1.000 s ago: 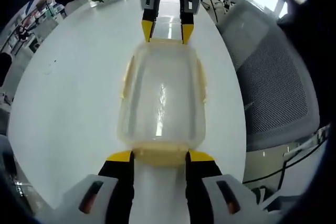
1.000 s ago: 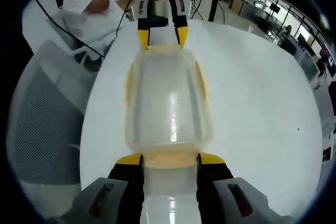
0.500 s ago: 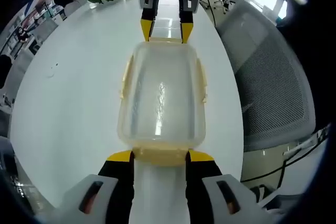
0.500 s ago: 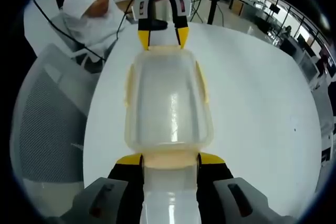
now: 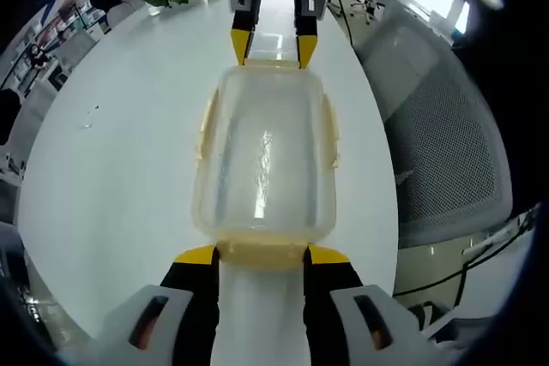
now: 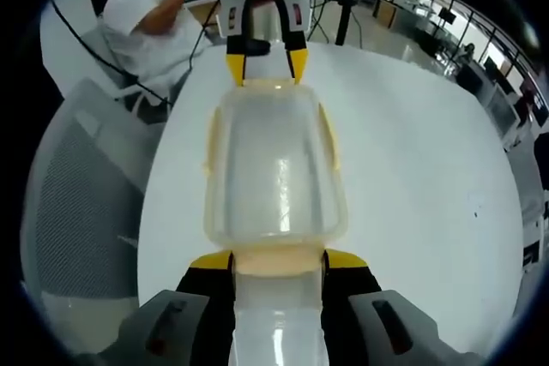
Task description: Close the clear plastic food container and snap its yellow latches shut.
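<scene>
While the clear container (image 5: 264,160) lies lengthwise on the white table (image 5: 111,152), its long axis runs straight from one gripper to the other. The left gripper (image 5: 261,256) and right gripper (image 6: 278,260) stand open at opposite short ends, jaws straddling each end's yellow latch (image 5: 261,250), touching it, gripping nothing.

The food container (image 5: 262,160) is clear, see-through plastic, smooth and shiny, with cloudy yellow plastic latches (image 5: 262,252). The white counter (image 5: 111,169) is smooth and glossy. The chair (image 5: 450,135) beside it has grey woven mesh. The left tongs (image 5: 262,256) have shiny yellow tips on black.
</scene>
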Action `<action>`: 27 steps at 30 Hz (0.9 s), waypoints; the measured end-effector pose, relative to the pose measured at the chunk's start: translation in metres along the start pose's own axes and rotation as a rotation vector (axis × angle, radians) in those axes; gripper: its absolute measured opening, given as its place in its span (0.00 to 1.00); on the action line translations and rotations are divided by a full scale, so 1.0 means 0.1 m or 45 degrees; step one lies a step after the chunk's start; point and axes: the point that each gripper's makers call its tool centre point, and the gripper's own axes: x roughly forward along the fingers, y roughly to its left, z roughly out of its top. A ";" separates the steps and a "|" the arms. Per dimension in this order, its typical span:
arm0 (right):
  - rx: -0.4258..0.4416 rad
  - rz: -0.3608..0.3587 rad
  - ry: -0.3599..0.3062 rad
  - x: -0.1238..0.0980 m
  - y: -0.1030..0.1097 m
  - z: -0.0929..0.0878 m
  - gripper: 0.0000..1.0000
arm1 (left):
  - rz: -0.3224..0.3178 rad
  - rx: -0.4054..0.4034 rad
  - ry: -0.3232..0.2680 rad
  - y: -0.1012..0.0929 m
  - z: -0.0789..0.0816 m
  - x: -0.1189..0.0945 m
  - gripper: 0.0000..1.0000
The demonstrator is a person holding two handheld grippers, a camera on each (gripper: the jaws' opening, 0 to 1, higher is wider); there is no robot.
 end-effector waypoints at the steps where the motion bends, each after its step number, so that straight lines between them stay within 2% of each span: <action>1: -0.003 -0.001 -0.001 0.00 0.00 0.00 0.37 | 0.000 -0.001 -0.001 0.00 0.00 0.00 0.37; 9: -0.008 0.003 0.001 0.00 0.01 0.00 0.37 | 0.001 0.001 0.007 0.00 0.00 0.00 0.37; 27: 0.004 -0.002 0.011 -0.08 0.01 -0.13 0.37 | -0.009 -0.010 -0.004 -0.02 0.15 0.03 0.37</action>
